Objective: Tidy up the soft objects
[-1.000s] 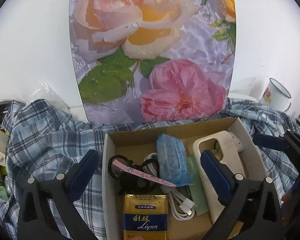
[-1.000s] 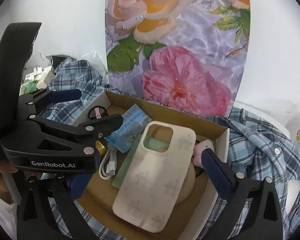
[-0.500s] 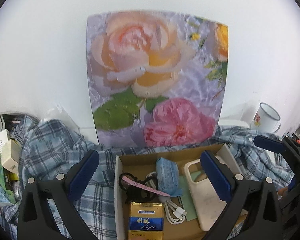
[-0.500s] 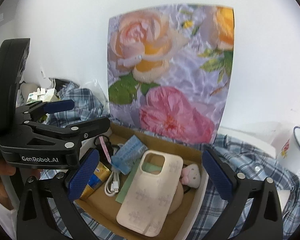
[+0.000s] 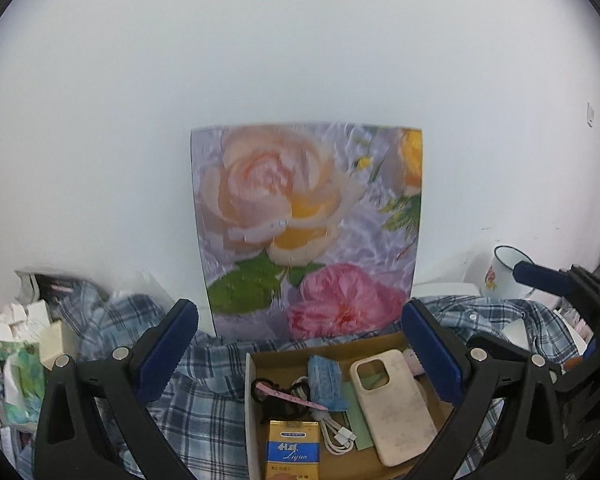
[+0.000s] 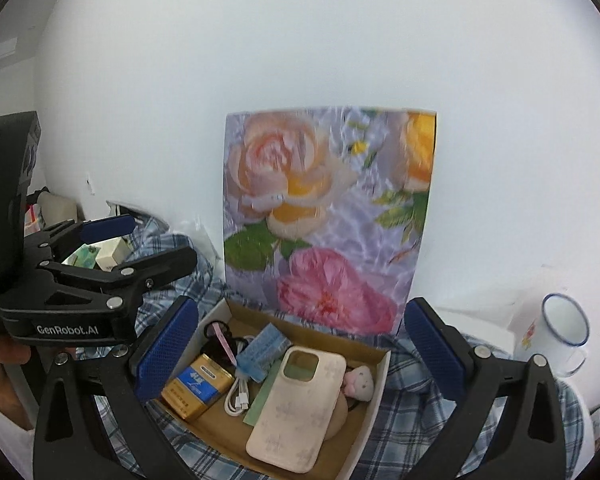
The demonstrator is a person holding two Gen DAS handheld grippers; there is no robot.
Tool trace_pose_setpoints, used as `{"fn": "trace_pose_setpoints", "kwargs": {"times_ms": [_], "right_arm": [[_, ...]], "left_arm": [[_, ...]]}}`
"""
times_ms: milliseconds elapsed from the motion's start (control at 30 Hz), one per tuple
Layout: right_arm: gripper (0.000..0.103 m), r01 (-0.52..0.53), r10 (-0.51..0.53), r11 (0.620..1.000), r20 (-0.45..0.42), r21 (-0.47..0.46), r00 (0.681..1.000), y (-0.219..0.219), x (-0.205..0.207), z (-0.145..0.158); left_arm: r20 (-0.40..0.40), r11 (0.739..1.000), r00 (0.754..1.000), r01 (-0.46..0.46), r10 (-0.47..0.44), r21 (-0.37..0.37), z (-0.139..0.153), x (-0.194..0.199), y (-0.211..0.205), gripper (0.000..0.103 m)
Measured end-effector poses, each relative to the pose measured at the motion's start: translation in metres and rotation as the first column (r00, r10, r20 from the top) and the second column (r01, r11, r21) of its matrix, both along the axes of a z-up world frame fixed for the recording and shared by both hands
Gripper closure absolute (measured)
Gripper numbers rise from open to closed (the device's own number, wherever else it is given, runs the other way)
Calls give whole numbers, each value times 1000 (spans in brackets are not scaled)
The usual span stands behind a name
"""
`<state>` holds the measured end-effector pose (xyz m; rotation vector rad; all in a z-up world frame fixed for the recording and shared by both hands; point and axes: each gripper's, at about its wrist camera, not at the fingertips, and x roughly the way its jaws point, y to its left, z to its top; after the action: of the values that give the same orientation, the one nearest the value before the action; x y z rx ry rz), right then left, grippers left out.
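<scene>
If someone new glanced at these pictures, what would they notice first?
Most striking is the big rose-print panel standing upright against the white wall. Below it, an open cardboard box on the plaid shirt holds a cream phone case and small items. An enamel mug stands far right.

plain white wall [image 5: 300,48] behind a floral rose panel [image 5: 308,232].
</scene>
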<state>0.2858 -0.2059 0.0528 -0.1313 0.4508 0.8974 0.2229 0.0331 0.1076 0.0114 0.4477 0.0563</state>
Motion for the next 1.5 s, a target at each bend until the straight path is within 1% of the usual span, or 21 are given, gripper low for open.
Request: {"fn": "trace_pose_setpoints", "kwargs": {"times_ms": [167, 367, 433, 567, 667, 767, 933, 1200, 1500], "right_arm": [[0, 12, -14, 999, 59, 30, 998, -12, -18, 25], [0, -9, 1, 997, 115, 75, 993, -22, -43, 55], [0, -19, 8, 996, 133, 86, 991, -25, -54, 64], [0, -20, 4, 996, 175, 91, 985, -32, -79, 81], [0, -21, 1, 995, 200, 99, 980, -39, -96, 91], [0, -26, 2, 994, 217, 110, 976, -47, -111, 98], [0, -37, 7, 991, 231, 126, 973, -59, -132, 105], [0, -39, 8, 991, 240, 124, 971, -72, -159, 101], [0, -43, 11, 991, 242, 127, 970, -83, -183, 92]], "left_arm": [[61, 1000, 998, 4, -6, 26, 23, -24, -6, 0], [137, 999, 991, -7, -1, 54, 54, -62, -12, 0], [157, 998, 988, -11, 2, 54, 62, -75, -12, 0], [188, 999, 982, -25, 16, 45, 75, -100, -12, 0], [203, 999, 979, -19, 9, 47, 83, -116, -11, 0], [220, 998, 975, -24, 10, 63, 91, -133, -12, 0], [234, 996, 972, -25, 5, 81, 95, -153, -16, 0], [235, 995, 972, -22, 0, 93, 90, -181, -21, 0], [224, 997, 975, -11, -6, 73, 77, -203, -22, 0]]}}
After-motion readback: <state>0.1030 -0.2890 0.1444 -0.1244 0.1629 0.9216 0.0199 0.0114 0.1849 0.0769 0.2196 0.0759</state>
